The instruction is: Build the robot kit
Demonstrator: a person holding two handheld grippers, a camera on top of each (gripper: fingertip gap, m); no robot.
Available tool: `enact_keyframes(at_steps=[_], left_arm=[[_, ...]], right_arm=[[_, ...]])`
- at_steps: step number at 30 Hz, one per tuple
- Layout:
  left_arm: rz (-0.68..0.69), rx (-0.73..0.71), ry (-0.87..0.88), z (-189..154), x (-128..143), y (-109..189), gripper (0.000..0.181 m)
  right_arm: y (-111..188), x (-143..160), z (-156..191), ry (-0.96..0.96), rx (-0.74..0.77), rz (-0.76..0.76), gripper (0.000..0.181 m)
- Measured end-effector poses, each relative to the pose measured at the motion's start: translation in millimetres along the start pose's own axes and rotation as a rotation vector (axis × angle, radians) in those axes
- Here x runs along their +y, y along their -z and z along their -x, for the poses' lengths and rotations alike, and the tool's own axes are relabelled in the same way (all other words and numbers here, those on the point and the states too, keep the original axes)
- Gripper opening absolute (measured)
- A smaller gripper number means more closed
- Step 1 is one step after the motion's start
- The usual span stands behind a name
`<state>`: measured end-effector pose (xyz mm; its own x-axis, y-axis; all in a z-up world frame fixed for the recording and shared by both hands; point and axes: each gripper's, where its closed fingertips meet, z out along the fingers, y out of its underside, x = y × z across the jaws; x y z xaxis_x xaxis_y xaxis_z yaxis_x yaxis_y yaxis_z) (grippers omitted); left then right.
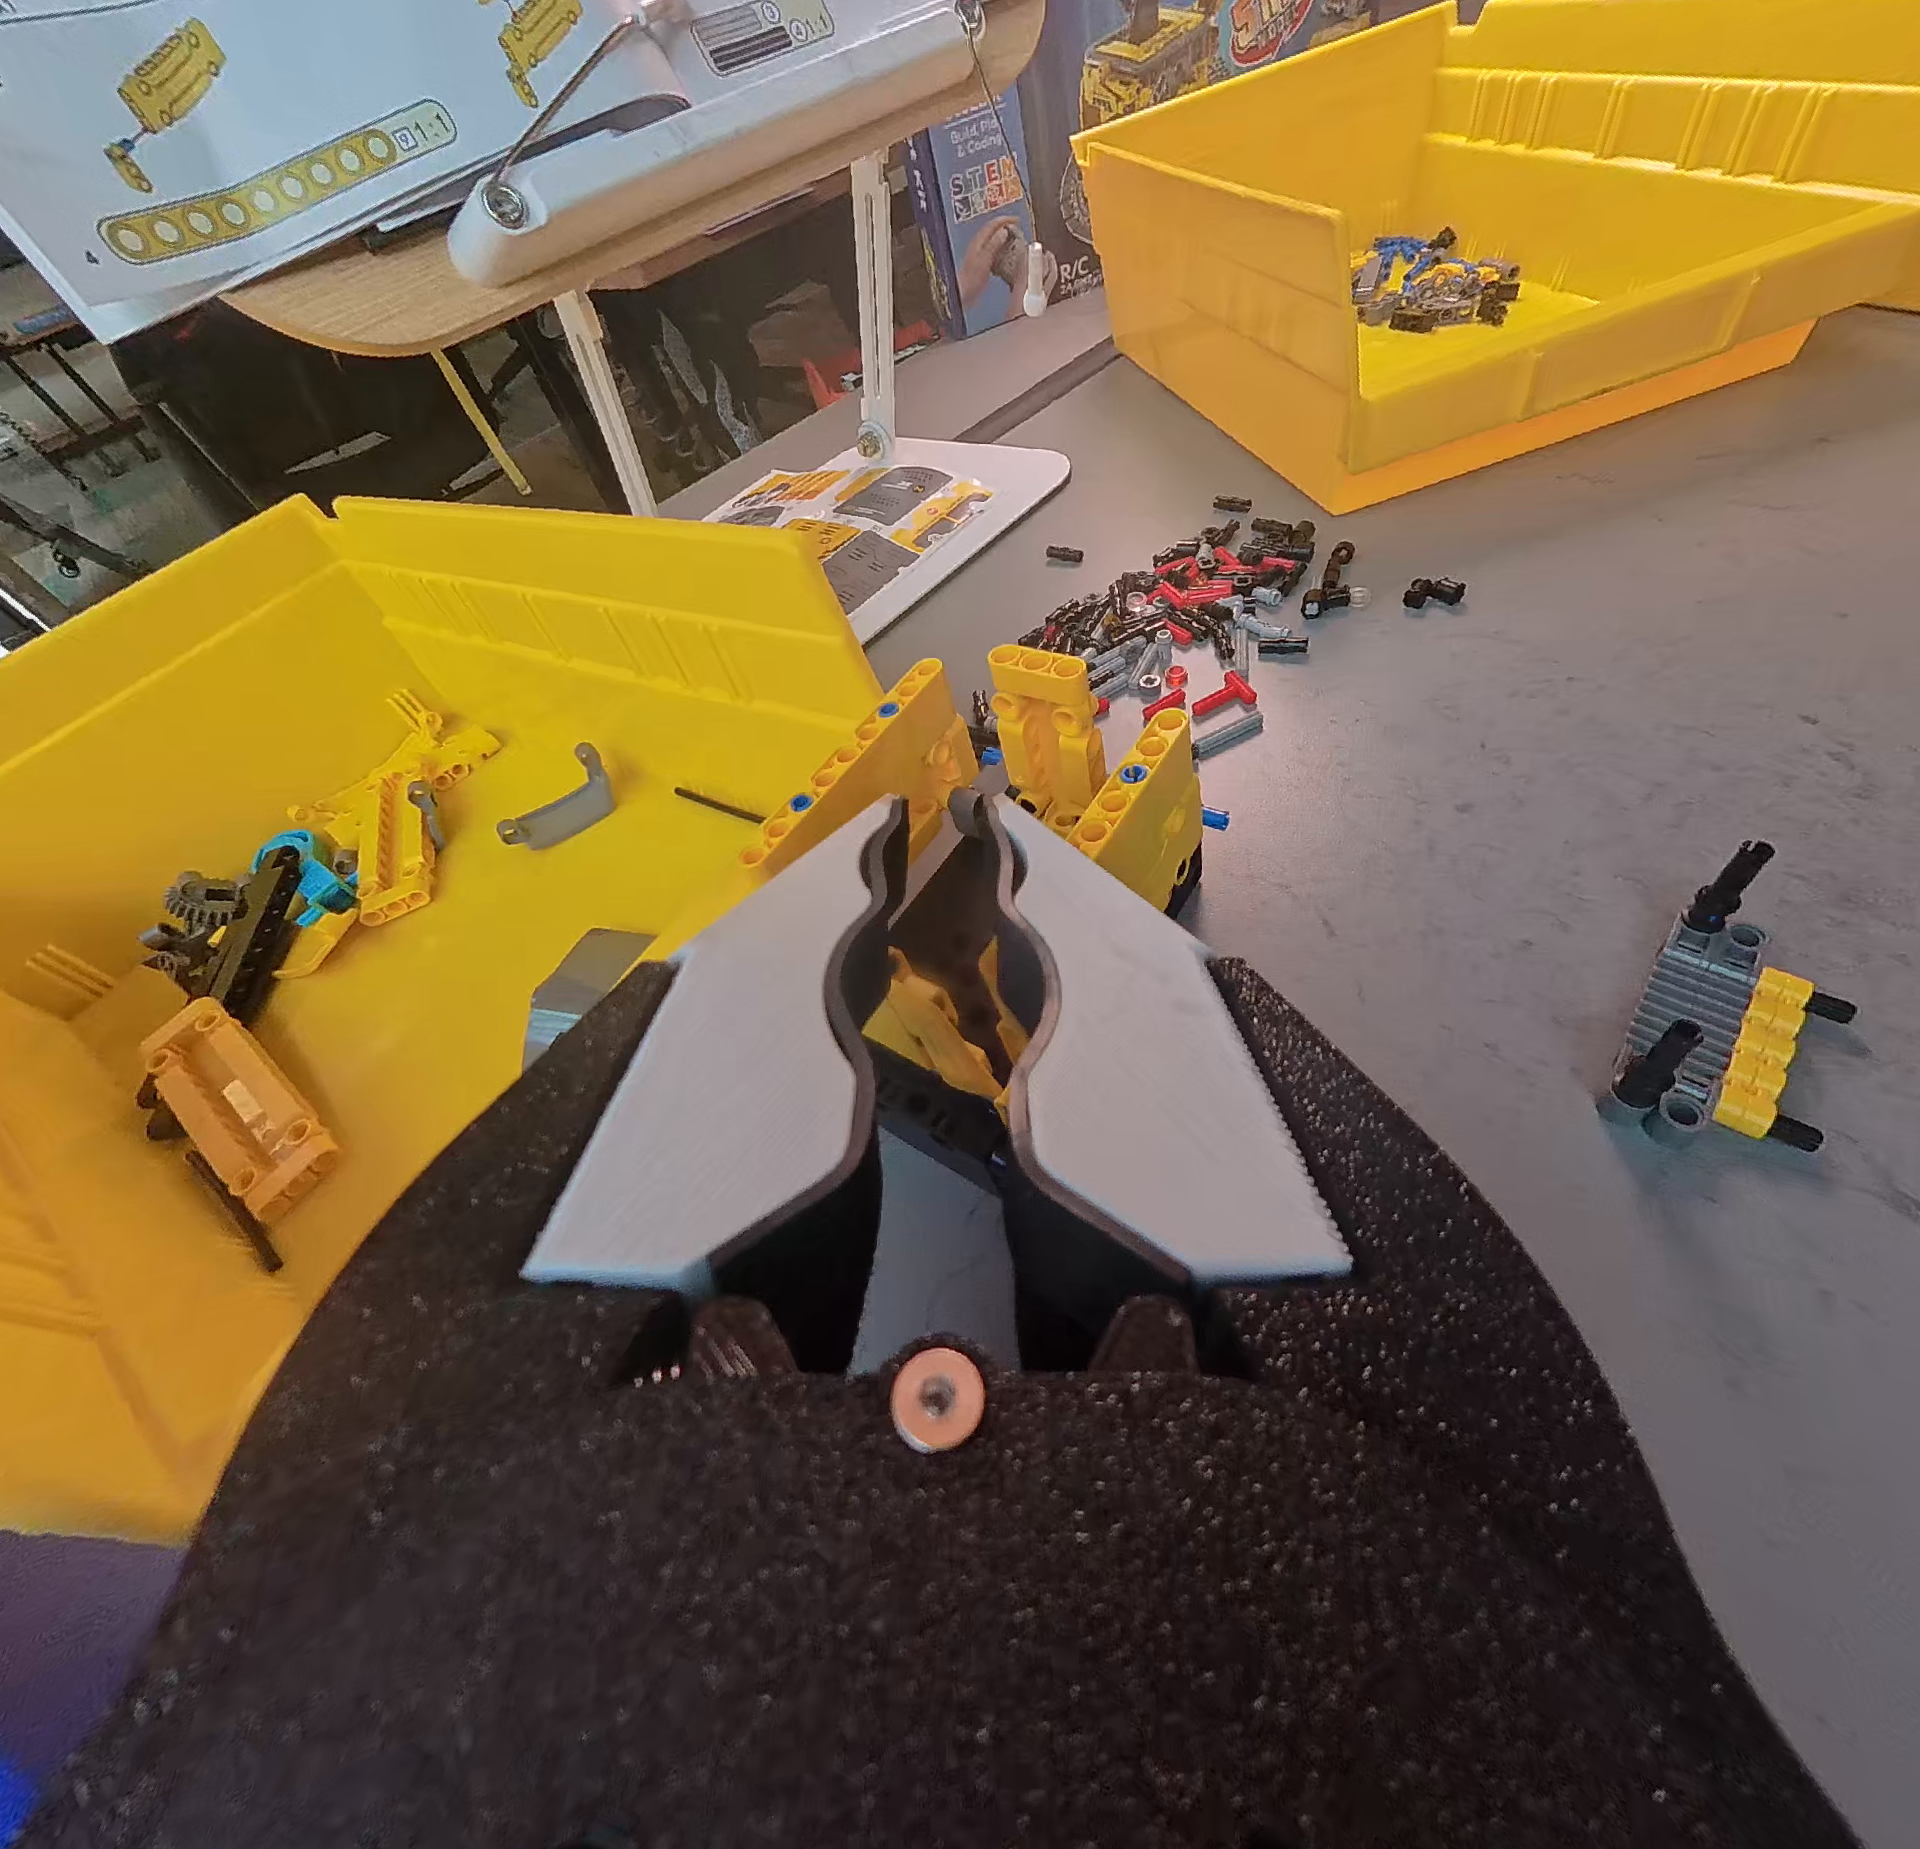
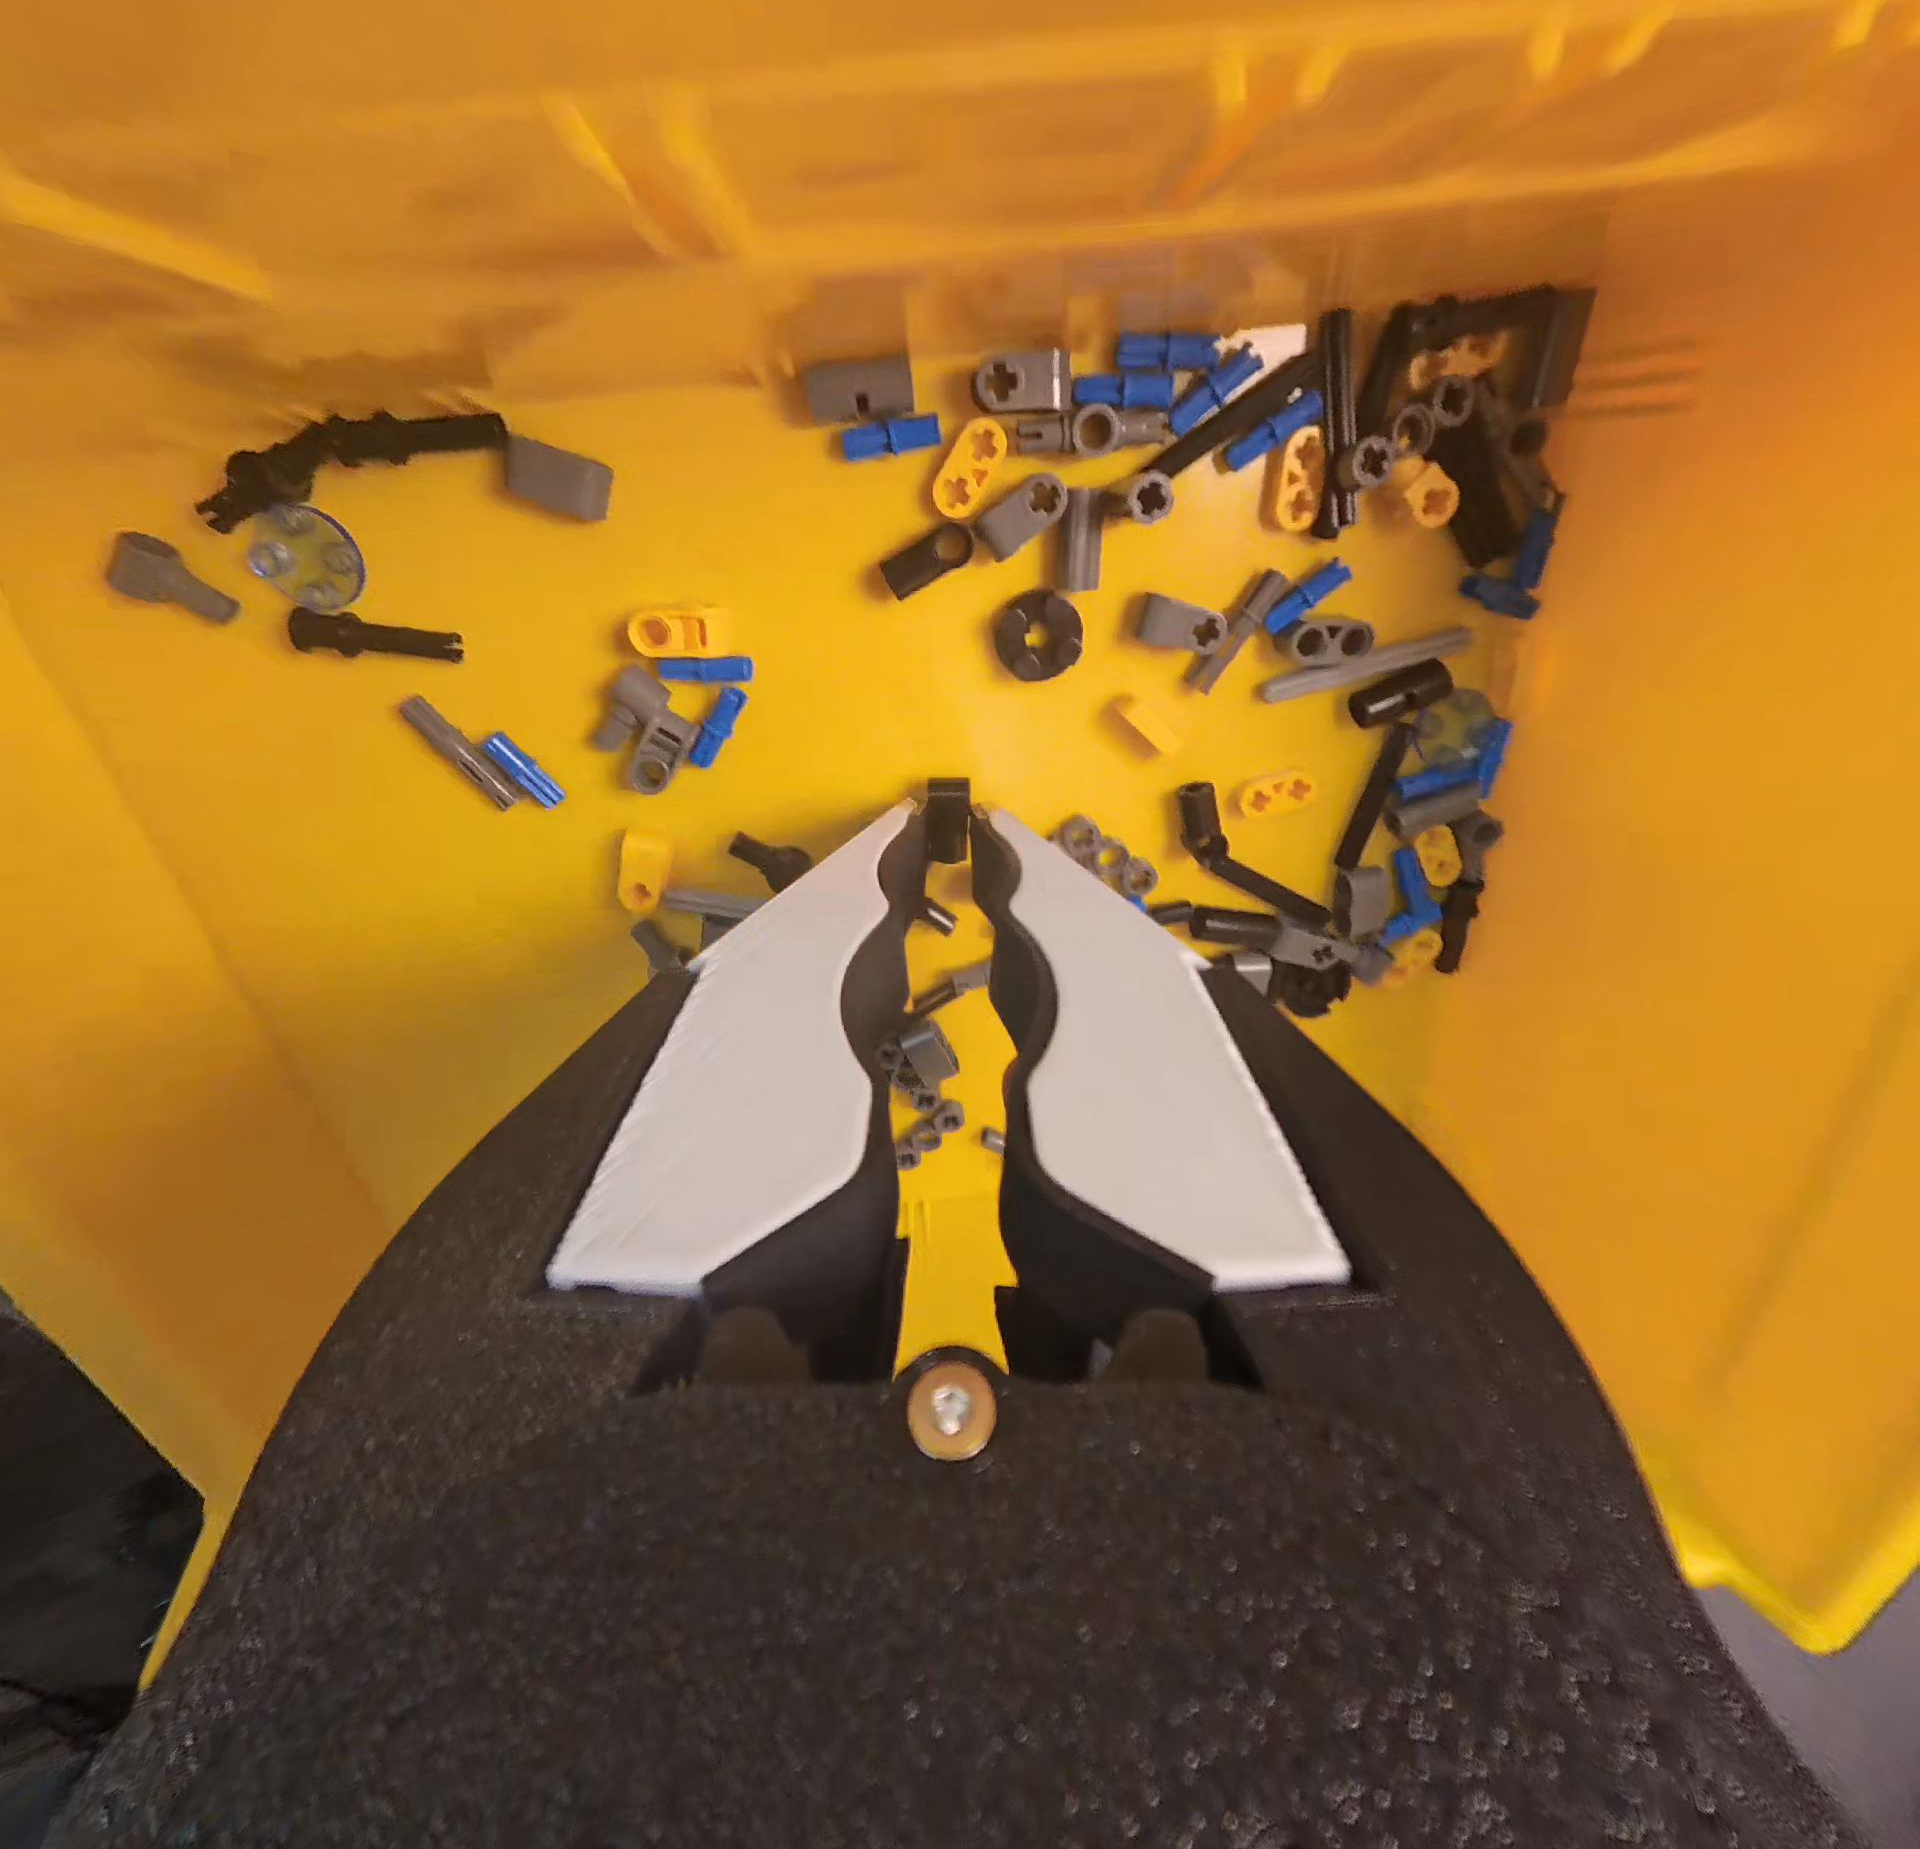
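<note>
Right wrist view: right tool pinches one black piece (tiny).

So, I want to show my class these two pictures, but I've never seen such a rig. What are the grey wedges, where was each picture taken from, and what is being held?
The wedges are the two fingers of hand-held grippers; a person carries one in each hand, and a camera on each looks forward along its fingers.

The left view shows the left gripper over a grey table, its fingers closed on a yellow brick model. Beside it sits a yellow bin of parts; ahead lie a pile of loose pins, a small grey and yellow piece, a second bin and an instruction sheet on a stand.

The right view looks down into a yellow bin of scattered small parts. The right gripper pinches a small black part at its tips.
</note>
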<state>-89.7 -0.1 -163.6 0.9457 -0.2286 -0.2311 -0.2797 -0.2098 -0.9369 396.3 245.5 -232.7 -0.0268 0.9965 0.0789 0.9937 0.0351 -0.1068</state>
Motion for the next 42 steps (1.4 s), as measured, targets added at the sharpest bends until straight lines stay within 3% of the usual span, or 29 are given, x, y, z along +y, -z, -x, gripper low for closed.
enact_keyframes(at_steps=[6,13,20,26,30,36,42], left_arm=[[0.003,-0.011,0.006,2,0,0,0.012],[0.015,-0.023,-0.002,3,2,-1,0.012],[0.028,-0.043,-0.015,4,4,-1,0.012],[0.032,-0.052,-0.006,6,5,-1,0.012],[0.034,-0.05,0.0,7,6,-1,0.011],[0.035,-0.05,0.001,7,6,-1,0.011],[0.037,-0.052,0.002,7,6,-2,0.011]], right_arm=[[12,26,-22,-0.069,0.083,0.073,0.014],[22,-29,-54,-0.083,0.147,-0.198,0.016],[0,-70,-82,-0.105,0.167,-0.283,0.014],[-12,-58,-58,-0.063,0.049,-0.19,0.006],[-9,-41,-53,-0.042,0.08,-0.139,0.006],[16,-33,-56,-0.07,0.16,-0.233,0.01],[39,-21,-32,-0.048,0.128,-0.278,0.02]])
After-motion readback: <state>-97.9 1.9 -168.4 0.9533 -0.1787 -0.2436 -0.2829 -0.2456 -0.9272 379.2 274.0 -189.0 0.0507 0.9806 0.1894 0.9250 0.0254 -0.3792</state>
